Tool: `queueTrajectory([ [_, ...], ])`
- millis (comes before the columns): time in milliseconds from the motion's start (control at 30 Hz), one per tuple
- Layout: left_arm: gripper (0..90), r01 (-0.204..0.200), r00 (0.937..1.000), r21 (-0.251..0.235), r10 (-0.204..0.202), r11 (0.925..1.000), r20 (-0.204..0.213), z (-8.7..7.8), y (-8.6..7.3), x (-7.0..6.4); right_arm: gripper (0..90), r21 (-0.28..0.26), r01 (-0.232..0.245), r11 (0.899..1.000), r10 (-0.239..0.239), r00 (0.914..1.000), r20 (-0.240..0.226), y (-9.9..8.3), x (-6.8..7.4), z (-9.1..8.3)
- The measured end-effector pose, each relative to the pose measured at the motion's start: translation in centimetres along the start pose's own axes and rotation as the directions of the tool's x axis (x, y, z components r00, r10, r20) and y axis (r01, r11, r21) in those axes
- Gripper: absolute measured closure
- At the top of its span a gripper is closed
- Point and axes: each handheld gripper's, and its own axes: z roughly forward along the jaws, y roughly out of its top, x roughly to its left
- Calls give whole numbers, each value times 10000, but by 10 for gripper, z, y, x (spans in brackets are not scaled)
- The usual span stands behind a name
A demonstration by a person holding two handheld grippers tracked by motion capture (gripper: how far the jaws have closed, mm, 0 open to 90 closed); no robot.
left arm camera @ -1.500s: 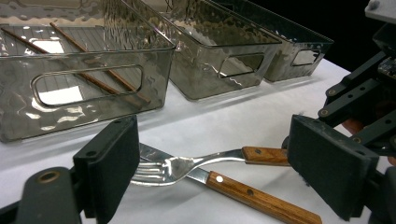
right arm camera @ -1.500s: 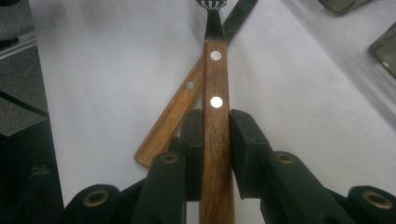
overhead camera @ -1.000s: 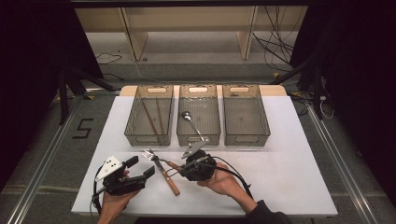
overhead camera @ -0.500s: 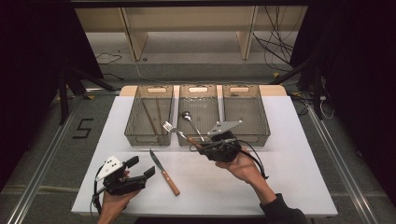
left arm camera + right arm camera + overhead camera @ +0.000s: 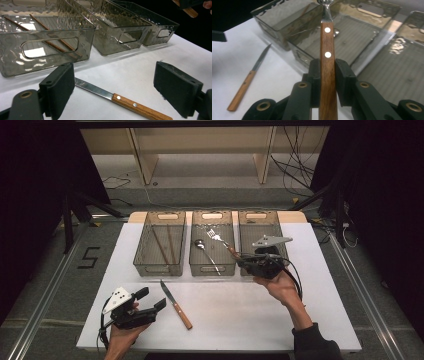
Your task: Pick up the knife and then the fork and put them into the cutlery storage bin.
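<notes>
Right tool point(image 5: 243, 261) was seen clamped on the wooden handle of a fork point(image 5: 220, 240), its two black pads pressed against either side of the handle in the right gripper view point(image 5: 327, 72). From the high view the fork was held in the air above the middle bin point(image 5: 212, 266), tines pointing away from the person, while the tool body hung over the near end of the right bin point(image 5: 247, 224). A spoon point(image 5: 206, 253) was lying inside the middle bin, and two chopsticks point(image 5: 165, 246) were resting in the left bin point(image 5: 143, 251) (they showed as thin brown sticks through the clear wall in the left gripper view point(image 5: 53, 38)).

Left tool point(image 5: 153, 303) was held low over the near left part of the white counter point(image 5: 240, 310), its jaws spread wide with nothing between them; in its own view point(image 5: 113, 85) the two pads stood well apart. A knife point(image 5: 176, 304) with a wooden handle was lying flat on the counter just beside that tool, blade toward the bins, and it was seen passing between the open pads without being touched point(image 5: 117, 98). It was also seen at the left of the right gripper view point(image 5: 249, 78).
</notes>
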Motion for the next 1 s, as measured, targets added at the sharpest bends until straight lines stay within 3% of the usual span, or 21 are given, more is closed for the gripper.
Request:
queueTrajectory([
  [267, 168, 16, 10000, 0, -16, 10000, -11, 0, 0, 0, 765, -98, -412, 9991, 418, 9967, 692, 0, -21, -5],
  [467, 168, 8, 10000, 13, -8, 10000, -21, 1, 0, 0, 765, -19, -726, 9974, 723, 9895, 1254, 2, -40, -5],
  [700, 168, 28, 10000, 11, -28, 10000, -14, 1, 0, 0, 765, 244, -1156, 9930, 1091, 9764, 1862, 2, -61, 1],
  [1000, 168, 21, 10000, 11, -21, 10000, -11, 0, 0, 0, 765, 579, -1454, 9877, 1259, 9582, 2569, 5, -76, 12],
])
